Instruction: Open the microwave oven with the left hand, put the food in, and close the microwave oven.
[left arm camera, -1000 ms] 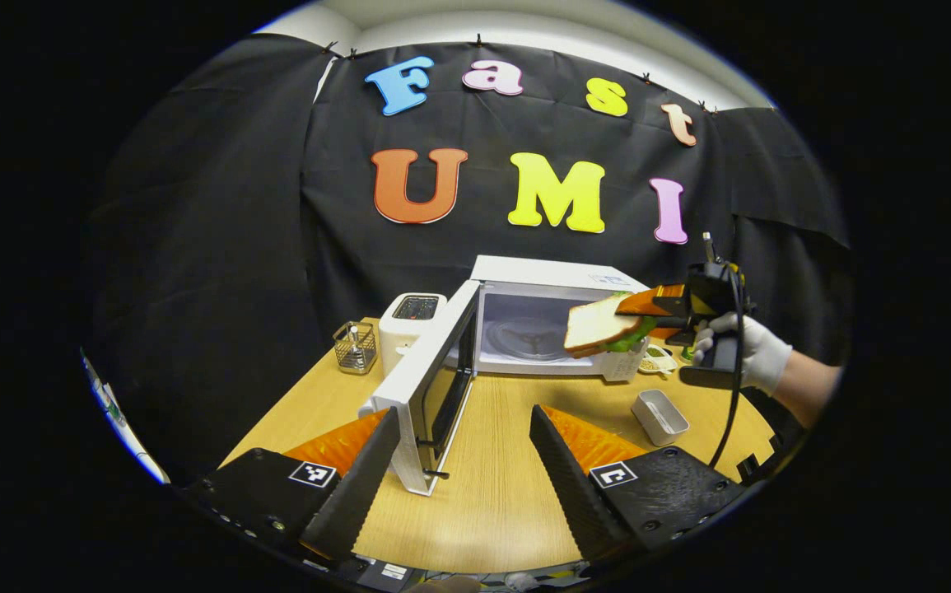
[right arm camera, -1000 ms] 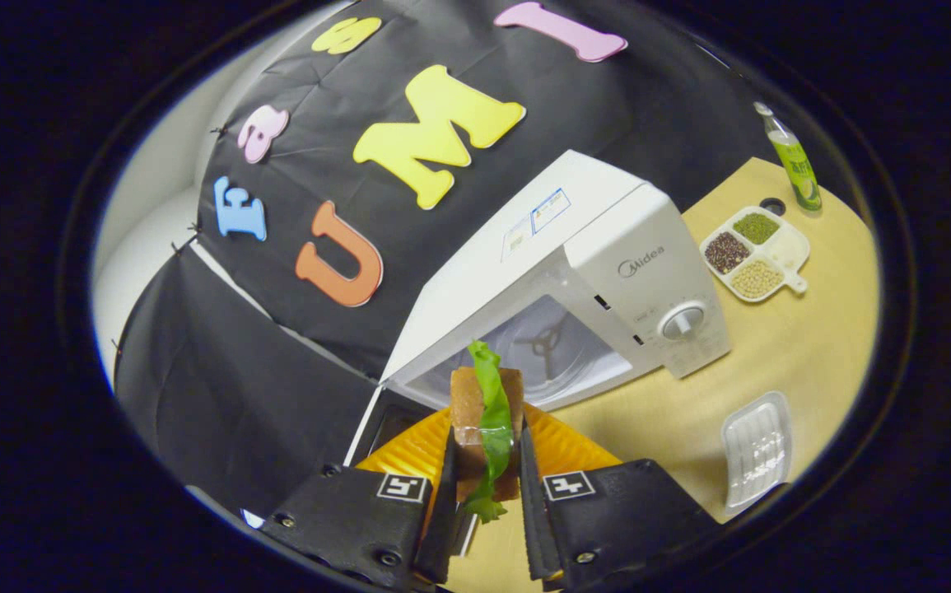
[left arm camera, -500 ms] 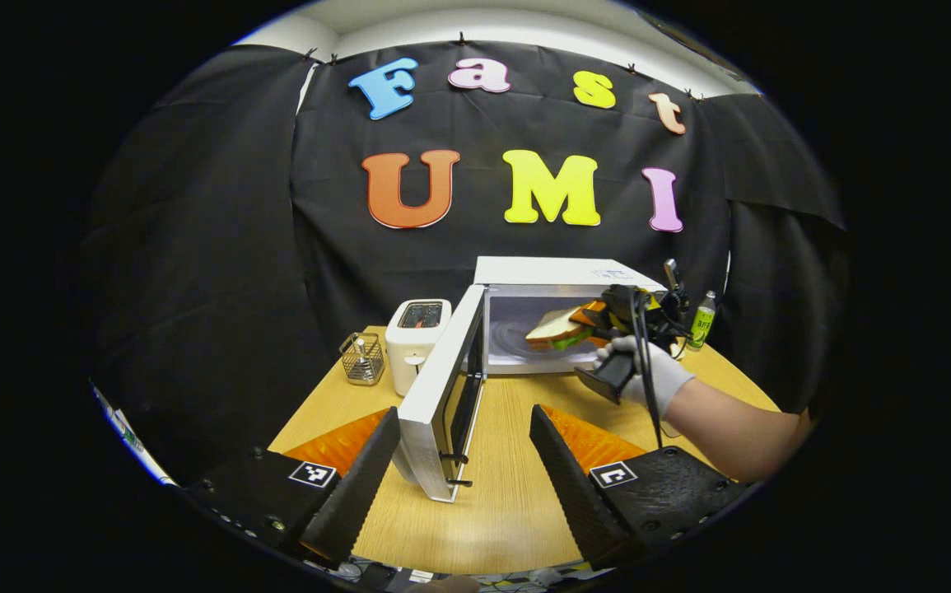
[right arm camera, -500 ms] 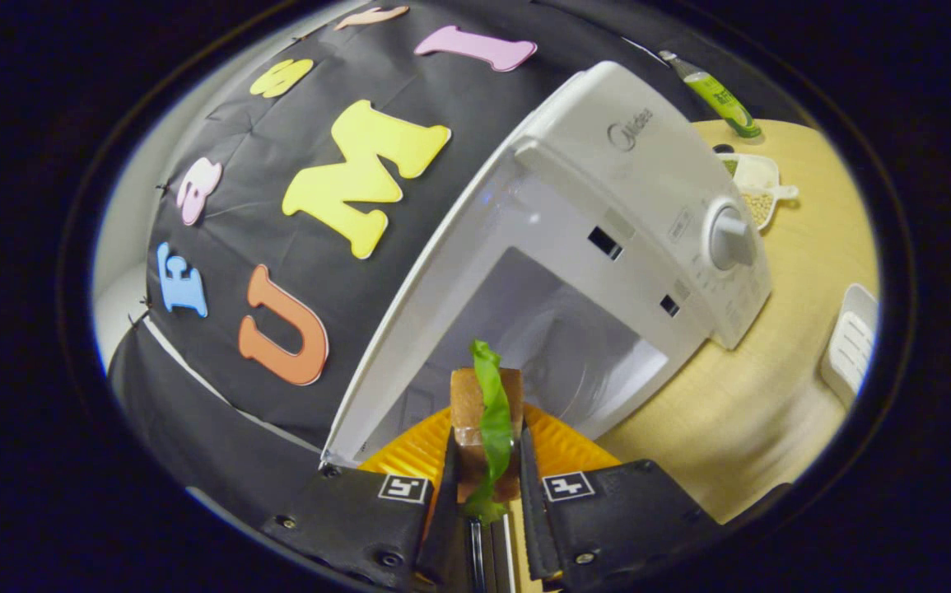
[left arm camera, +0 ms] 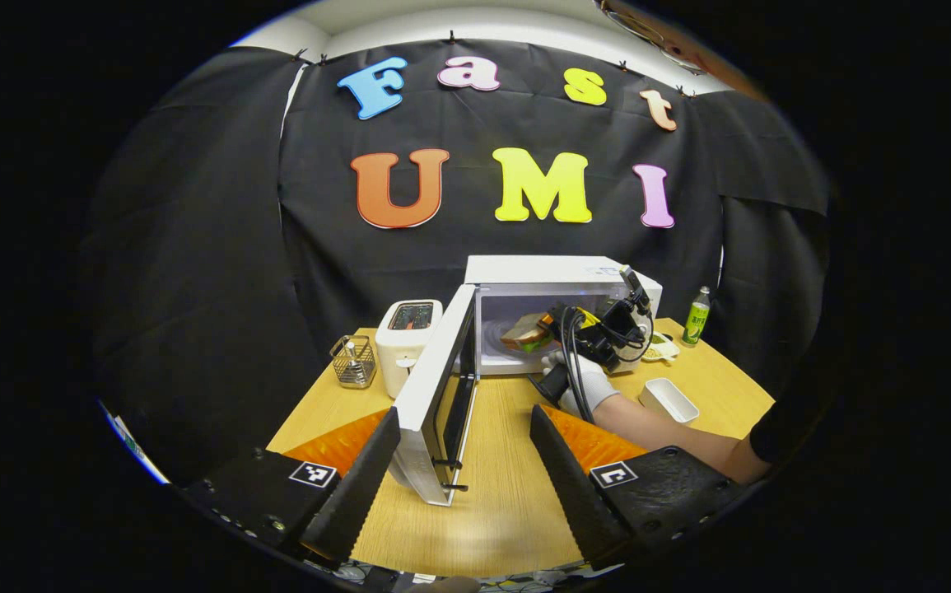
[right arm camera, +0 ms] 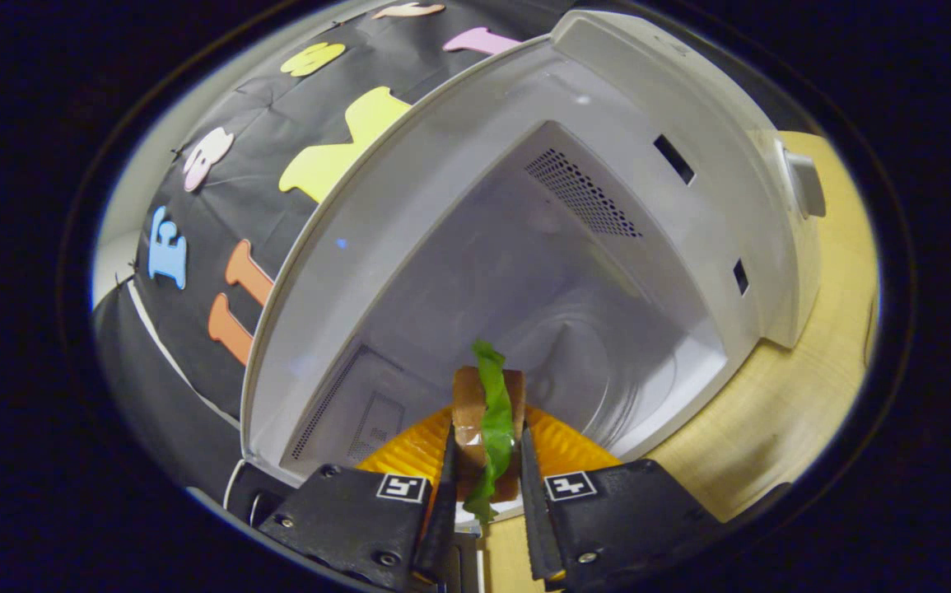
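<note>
In the right gripper view I see my right claw closed on the sandwich: both fingers press on its two bread slices, and a green lettuce leaf stands out between them, running up past the top crust. The sandwich is held on its edge, and its front part is already inside the cavity of the microwave oven. The cavity walls are smooth and pale grey, with a field of small vent holes on one side wall, and a round glass turntable lies on the floor just beyond the food.

In the left gripper view the same sandwich shows inside the oven opening, held by the right claw, with a gloved hand and a bare forearm behind it. The microwave oven is a white box with rounded corners; its door stands wide open to the left, white frame with a dark window.

My left claw is open, its two ribbed fingers wide apart, holding nothing, above the wooden surface near the door edge.

Beside the oven stand a white toaster and a small wire basket. On the other side are a white rectangular dish and a green bottle.
</note>
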Tool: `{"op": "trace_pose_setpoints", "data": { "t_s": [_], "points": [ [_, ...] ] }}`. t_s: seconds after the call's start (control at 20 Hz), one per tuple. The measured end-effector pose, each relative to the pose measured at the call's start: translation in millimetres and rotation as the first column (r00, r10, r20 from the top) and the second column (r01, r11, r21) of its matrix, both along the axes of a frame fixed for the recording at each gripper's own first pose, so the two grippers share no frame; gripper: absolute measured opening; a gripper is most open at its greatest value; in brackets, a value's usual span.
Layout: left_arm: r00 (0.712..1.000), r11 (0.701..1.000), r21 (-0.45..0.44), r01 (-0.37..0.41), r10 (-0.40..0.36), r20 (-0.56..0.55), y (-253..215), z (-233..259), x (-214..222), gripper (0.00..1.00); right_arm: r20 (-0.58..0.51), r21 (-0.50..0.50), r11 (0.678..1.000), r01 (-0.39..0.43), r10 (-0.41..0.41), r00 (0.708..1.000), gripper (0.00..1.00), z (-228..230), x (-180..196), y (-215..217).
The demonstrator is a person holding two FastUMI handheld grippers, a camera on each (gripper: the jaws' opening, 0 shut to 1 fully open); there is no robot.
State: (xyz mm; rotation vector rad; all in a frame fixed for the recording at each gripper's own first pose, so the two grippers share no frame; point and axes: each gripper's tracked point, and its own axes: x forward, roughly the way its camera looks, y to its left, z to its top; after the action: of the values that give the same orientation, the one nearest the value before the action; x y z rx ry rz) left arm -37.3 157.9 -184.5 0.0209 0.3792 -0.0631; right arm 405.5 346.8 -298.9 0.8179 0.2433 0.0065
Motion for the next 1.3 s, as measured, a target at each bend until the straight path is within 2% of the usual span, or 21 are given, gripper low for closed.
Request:
{"op": "trace_pose_setpoints", "data": {
  "t_s": [0.05,0.1,0.2,0.25,0.3,0.35,0.4,0.5,0.55,0.75,0.9,0.95,1.0,1.1,1.15,1.2,1.3],
  "points": [
    [1.0,1.0,0.008,-0.002,0.002,-0.001,2,0,-1,0.96,0.001,-0.082,0.997,-0.002,0.002,1.0,0.42,-1,1,0],
    [1.0,1.0,0.01,0.0,0.0,0.001,2,2,-2,0.96,-0.001,-0.173,0.985,-0.005,0.004,1.0,0.36,-4,1,-4],
    [1.0,1.0,0.011,0.002,-0.002,0.003,2,3,-3,0.96,0.016,-0.297,0.955,0.014,-0.01,1.0,0.43,-2,0,-10],
    [1.0,1.0,0.017,-0.001,0.001,-0.001,5,2,-3,0.96,0.017,-0.369,0.929,0.023,-0.018,1.0,0.6,-1,-3,-17],
    [1.0,1.0,0.02,-0.004,0.004,0.001,6,2,-3,0.96,0.015,-0.43,0.902,0.03,-0.026,1.0,0.68,-1,-5,-24],
    [1.0,1.0,0.016,-0.003,0.003,0.003,7,3,-3,0.96,0.022,-0.47,0.882,0.032,-0.024,0.999,0.85,0,-6,-25],
    [1.0,1.0,0.014,-0.007,0.007,0.005,7,3,-4,0.96,0.03,-0.48,0.877,0.022,-0.008,1.0,1.0,4,-6,-24],
    [1.0,1.0,0.008,-0.016,0.016,0.012,7,4,-3,0.96,0.039,-0.512,0.859,0.012,0.009,0.999,1.0,11,-11,-30],
    [1.0,1.0,0.004,-0.02,0.02,0.016,7,5,-1,0.96,0.043,-0.523,0.852,0.008,0.017,0.999,0.91,16,-17,-30],
    [0.999,0.999,0.006,-0.044,0.044,0.031,14,9,-2,0.96,0.043,-0.535,0.844,-0.041,0.075,0.996,0.92,40,-41,-33],
    [0.997,0.998,-0.002,-0.061,0.061,0.038,20,13,-2,0.96,0.06,-0.615,0.785,-0.066,0.131,0.99,0.91,71,-73,-42],
    [0.997,0.998,-0.007,-0.068,0.069,0.041,23,16,1,0.96,0.064,-0.636,0.767,-0.085,0.162,0.985,1.0,80,-85,-44],
    [0.996,0.997,-0.013,-0.074,0.075,0.051,26,21,2,0.96,0.064,-0.654,0.75,-0.102,0.189,0.98,0.92,90,-98,-48],
    [0.993,0.996,-0.024,-0.085,0.086,0.079,29,30,3,0.96,0.066,-0.688,0.715,-0.123,0.231,0.971,0.92,111,-126,-59],
    [0.992,0.995,-0.029,-0.091,0.093,0.09,33,32,4,0.96,0.074,-0.701,0.701,-0.131,0.254,0.964,1.0,123,-142,-63],
    [0.99,0.994,-0.029,-0.102,0.105,0.097,37,33,5,0.96,0.067,-0.711,0.687,-0.145,0.272,0.96,0.92,133,-156,-67],
    [0.987,0.992,-0.032,-0.118,0.121,0.109,46,35,5,0.96,0.059,-0.754,0.639,-0.154,0.299,0.952,0.92,150,-185,-83]
  ]
}}
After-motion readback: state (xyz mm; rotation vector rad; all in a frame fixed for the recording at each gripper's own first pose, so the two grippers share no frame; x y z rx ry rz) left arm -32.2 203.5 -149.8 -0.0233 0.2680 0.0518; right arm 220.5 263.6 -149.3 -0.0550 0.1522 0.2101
